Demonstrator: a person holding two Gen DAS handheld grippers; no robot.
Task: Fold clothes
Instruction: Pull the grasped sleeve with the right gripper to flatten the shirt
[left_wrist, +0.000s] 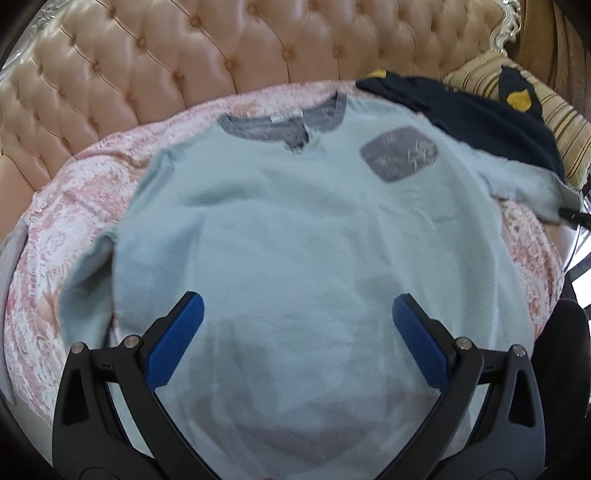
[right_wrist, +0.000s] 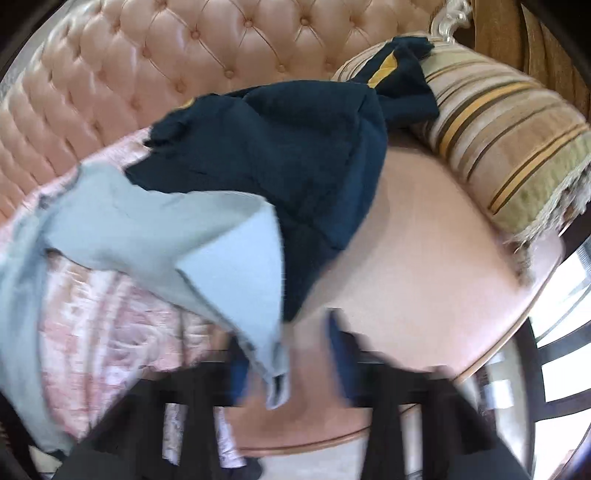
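light blue shirt (left_wrist: 295, 221) lies face up and spread flat on the pink patterned cover (left_wrist: 62, 229) over the sofa seat, grey collar (left_wrist: 258, 125) toward the tufted backrest (left_wrist: 147, 55). flat and centred like that reads as the layout before the first fold. grey chest patch (left_wrist: 399, 153) visible, body mostly smooth.

its far sleeve (right_wrist: 221, 251) runs out toward the dark navy garment (right_wrist: 277, 166), which is bunched at the seat corner and partly up on the striped cushion (right_wrist: 498, 147). probably the waiting pile, parked clear of the working area, though the sleeve overlaps its edge.

left gripper (left_wrist: 295, 314): fingers wide apart, hanging over the lower middle of the shirt, nothing between the blue pads (left_wrist: 177, 339). looks like it's positioned to come down on the hem or body, not yet on cloth as far as i can tell.

right gripper (right_wrist: 288, 354): view badly smeared, fingers barely readable. the sleeve cuff (right_wrist: 277, 384) sits right at the pads and the jaws are together, so i read it as pinching the cuff. makes sense as the grip for swinging the sleeve in across the chest.

risk: sleeve dragging the navy piece along.
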